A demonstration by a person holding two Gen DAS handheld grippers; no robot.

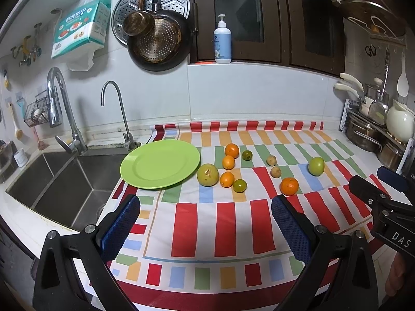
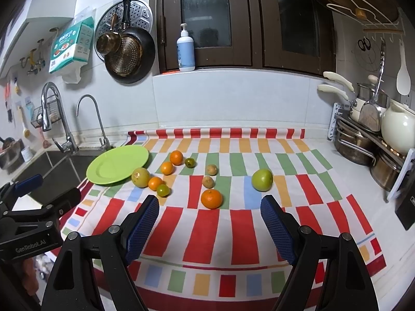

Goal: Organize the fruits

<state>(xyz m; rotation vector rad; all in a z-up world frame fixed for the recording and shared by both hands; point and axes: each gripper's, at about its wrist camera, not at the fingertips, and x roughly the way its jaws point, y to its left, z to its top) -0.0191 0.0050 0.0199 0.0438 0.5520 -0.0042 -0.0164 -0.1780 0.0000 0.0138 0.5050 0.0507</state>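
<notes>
An empty green plate point(image 1: 159, 164) point(image 2: 118, 164) lies on the striped cloth beside the sink. Right of it lie several loose fruits: a large yellow-green fruit point(image 1: 207, 175) point(image 2: 140, 177), small oranges point(image 1: 231, 150) point(image 2: 176, 157), small dark green fruits point(image 1: 239, 185) point(image 2: 163, 190), two brown fruits point(image 1: 275, 171) point(image 2: 208, 181), an orange tangerine point(image 1: 289, 186) point(image 2: 211, 198) and a green apple point(image 1: 316, 165) point(image 2: 262, 179). My left gripper point(image 1: 206, 223) is open and empty, short of the fruits. My right gripper point(image 2: 210, 220) is open and empty, just before the tangerine.
A steel sink point(image 1: 59, 181) with two taps point(image 1: 114, 114) lies left of the cloth. A dish rack with pots and a white jug point(image 2: 398, 127) stands at the right. Pans point(image 1: 155, 39) hang on the wall. A soap bottle point(image 1: 222, 41) stands on the sill.
</notes>
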